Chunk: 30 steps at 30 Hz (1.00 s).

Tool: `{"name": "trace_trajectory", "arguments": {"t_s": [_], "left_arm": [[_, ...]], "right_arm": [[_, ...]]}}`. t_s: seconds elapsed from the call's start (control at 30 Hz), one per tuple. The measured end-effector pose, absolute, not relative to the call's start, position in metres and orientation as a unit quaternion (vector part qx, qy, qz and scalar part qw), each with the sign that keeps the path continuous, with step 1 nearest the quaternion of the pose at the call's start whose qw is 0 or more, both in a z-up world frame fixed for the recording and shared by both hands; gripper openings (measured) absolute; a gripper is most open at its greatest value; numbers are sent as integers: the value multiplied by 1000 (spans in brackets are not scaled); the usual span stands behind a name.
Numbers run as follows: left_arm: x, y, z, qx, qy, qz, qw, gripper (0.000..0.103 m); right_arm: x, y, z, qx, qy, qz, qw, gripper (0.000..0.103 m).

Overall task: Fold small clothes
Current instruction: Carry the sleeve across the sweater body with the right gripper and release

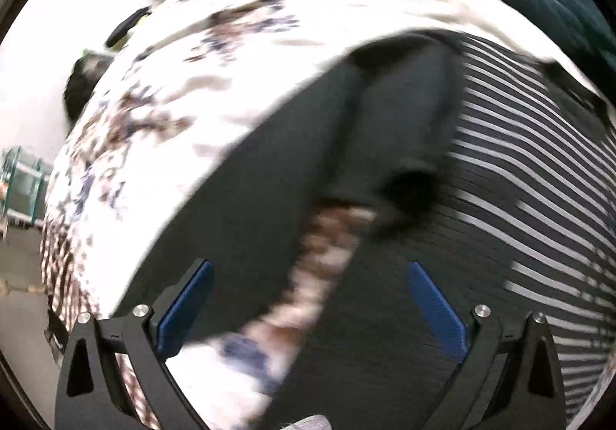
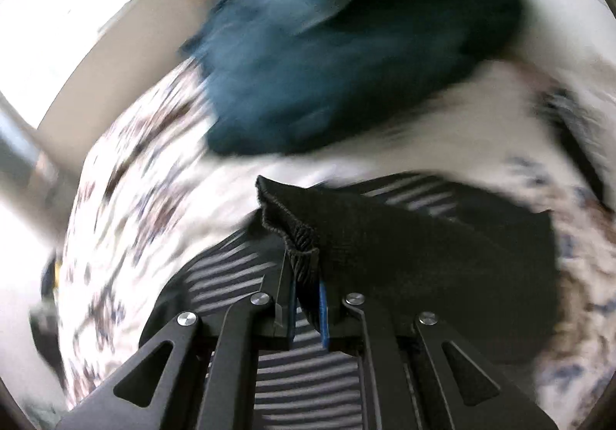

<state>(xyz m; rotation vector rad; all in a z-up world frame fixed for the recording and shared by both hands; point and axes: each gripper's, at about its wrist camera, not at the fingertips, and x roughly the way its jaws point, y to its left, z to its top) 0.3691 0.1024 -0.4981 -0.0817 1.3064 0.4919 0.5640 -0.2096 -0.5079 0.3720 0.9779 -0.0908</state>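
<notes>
Floral white sheet [image 1: 238,45] with brown-blue print covers most of both views. Black-and-white striped garment [image 1: 519,176] lies on it, a plain black knit piece [image 2: 404,237] over the stripes. Teal cloth [image 2: 338,56] is heaped on the sheet beyond, heavily blurred. Right gripper [image 2: 307,301] is clamped on the ribbed edge of the black knit piece, blue pads pinching it. Left gripper [image 1: 310,308] hangs over the dark fabric, jaws wide apart, gripping nothing.
</notes>
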Motion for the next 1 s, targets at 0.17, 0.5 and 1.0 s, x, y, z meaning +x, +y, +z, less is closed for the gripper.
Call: {"name": "trace_trajectory", "arguments": {"t_s": [0.17, 0.5, 1.0], "left_arm": [[351, 162, -503, -57, 601, 258, 754, 103], [320, 221, -512, -103, 603, 276, 741, 103], [142, 270, -504, -327, 602, 344, 642, 103]], "right_arm": [[594, -21, -588, 73, 518, 22, 852, 9], [569, 76, -655, -16, 586, 59, 808, 23], [427, -114, -588, 39, 635, -27, 771, 96]]}}
